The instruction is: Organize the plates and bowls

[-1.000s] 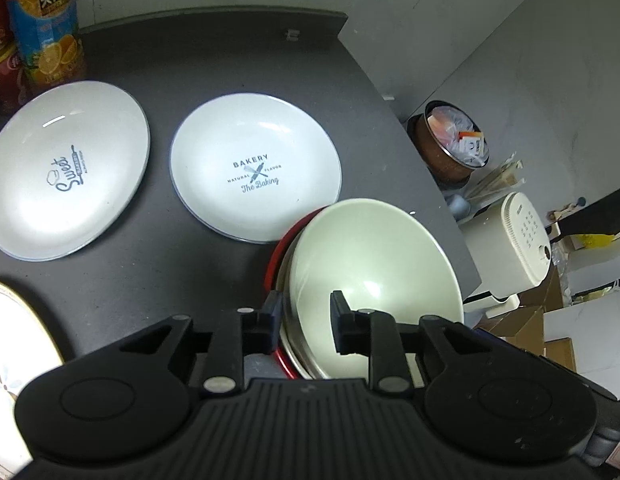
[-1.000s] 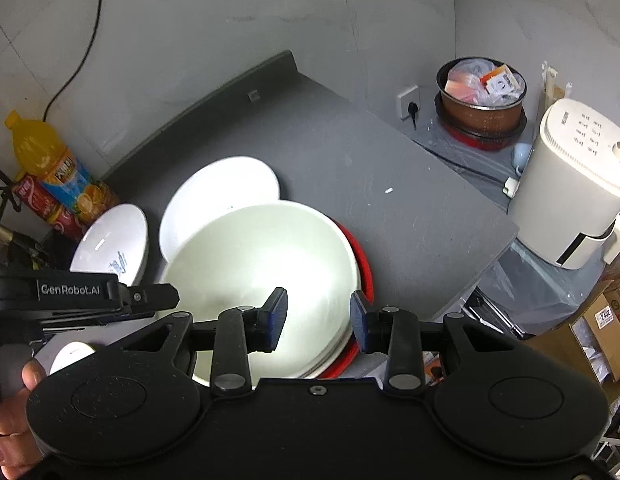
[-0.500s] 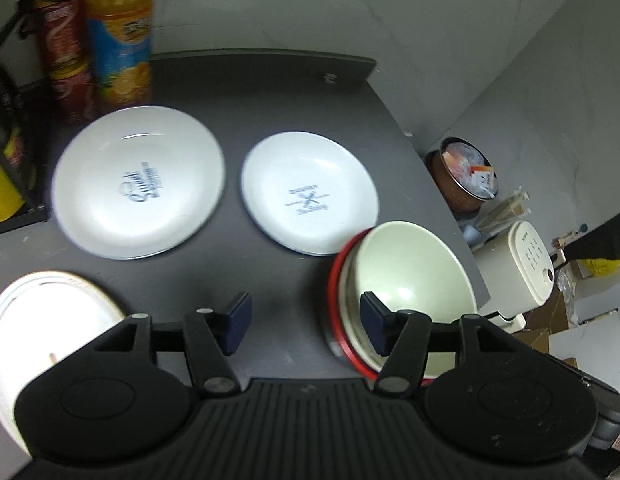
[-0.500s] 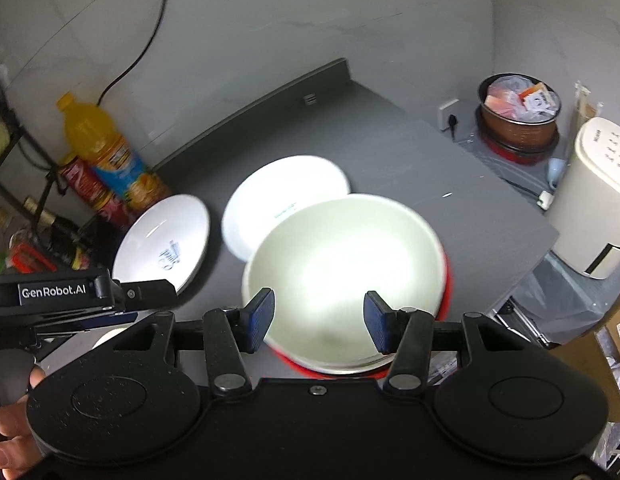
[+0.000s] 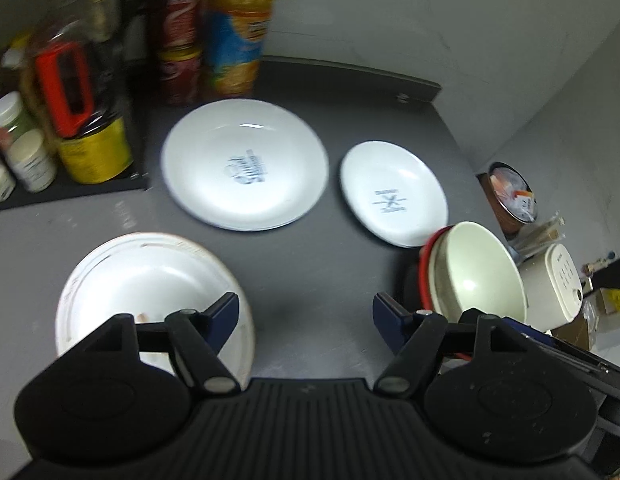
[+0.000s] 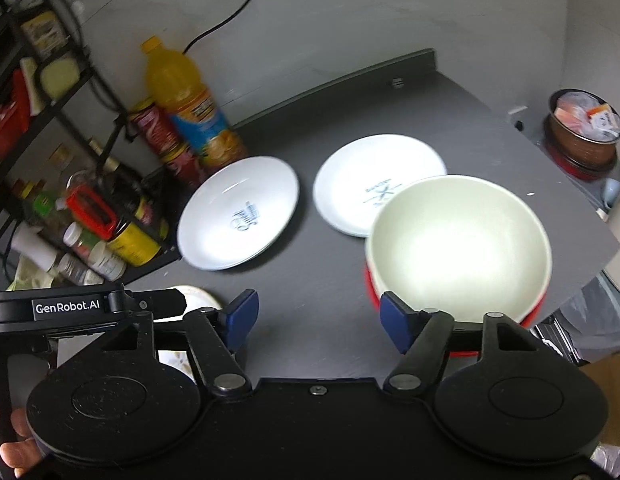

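A cream bowl [image 6: 458,244] sits nested in a red bowl [image 6: 530,318] near the table's right front corner; it also shows in the left wrist view [image 5: 476,272]. Two white printed plates lie behind: a large one [image 5: 246,164] [image 6: 238,212] and a smaller one [image 5: 394,192] [image 6: 374,176]. A white plate with a brownish rim [image 5: 150,280] lies at front left. My left gripper [image 5: 306,314] is open and empty above the table between that plate and the bowls. My right gripper [image 6: 318,316] is open and empty, left of the cream bowl.
An orange juice bottle [image 6: 190,108], red cans [image 6: 158,132] and a black rack with jars and bottles [image 6: 90,216] stand at back left. Off the table's right edge are a white appliance [image 5: 554,284] and a brown pot [image 6: 582,132]. The dark table [image 6: 450,120] ends close behind the bowls.
Both grippers have opened wide and pulled back and up from the cream bowl. The left gripper let go of the bowl's rim and swung left, so the brownish-rimmed plate came into view.
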Motion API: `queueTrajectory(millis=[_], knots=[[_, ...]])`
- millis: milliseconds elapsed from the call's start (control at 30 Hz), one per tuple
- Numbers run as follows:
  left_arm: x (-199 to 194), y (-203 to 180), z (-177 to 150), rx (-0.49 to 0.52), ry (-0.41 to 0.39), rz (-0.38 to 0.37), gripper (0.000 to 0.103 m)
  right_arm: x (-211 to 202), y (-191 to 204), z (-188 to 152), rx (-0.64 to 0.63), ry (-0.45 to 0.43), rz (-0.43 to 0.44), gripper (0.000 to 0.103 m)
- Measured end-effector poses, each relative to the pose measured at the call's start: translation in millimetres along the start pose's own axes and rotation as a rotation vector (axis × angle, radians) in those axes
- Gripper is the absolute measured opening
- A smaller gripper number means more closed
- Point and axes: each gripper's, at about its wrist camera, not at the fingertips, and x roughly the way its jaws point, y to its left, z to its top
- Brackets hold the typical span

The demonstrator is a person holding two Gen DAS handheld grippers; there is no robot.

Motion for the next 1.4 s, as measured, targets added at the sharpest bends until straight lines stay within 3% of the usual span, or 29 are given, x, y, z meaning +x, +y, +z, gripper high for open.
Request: queueTrajectory(millis=[333, 467, 700, 1000, 1400], knots=[[-17, 41, -21, -0.076, -0.007, 0.051, 0.073, 7, 39, -3, -0.137, 0.033, 0.032, 0.081], [-23, 57, -29, -0.116, -0.014, 0.067, 0.08, 12, 56, -6, -0.194, 0.04, 0.043, 0.087], [-32, 87, -44, -0.2, -0.023, 0.117, 0.082, 22, 79, -14, -0.285, 0.066, 0.074, 0.096], [-43, 113, -59, -0.286, -0.033, 0.182, 0.082, 34, 100, -17, -0.406, 0.094, 0.106, 0.102], [-36, 114, -71, -0.382, -0.021, 0.248, 0.082, 54, 108, -9, -0.531, 0.149, 0.172, 0.103]])
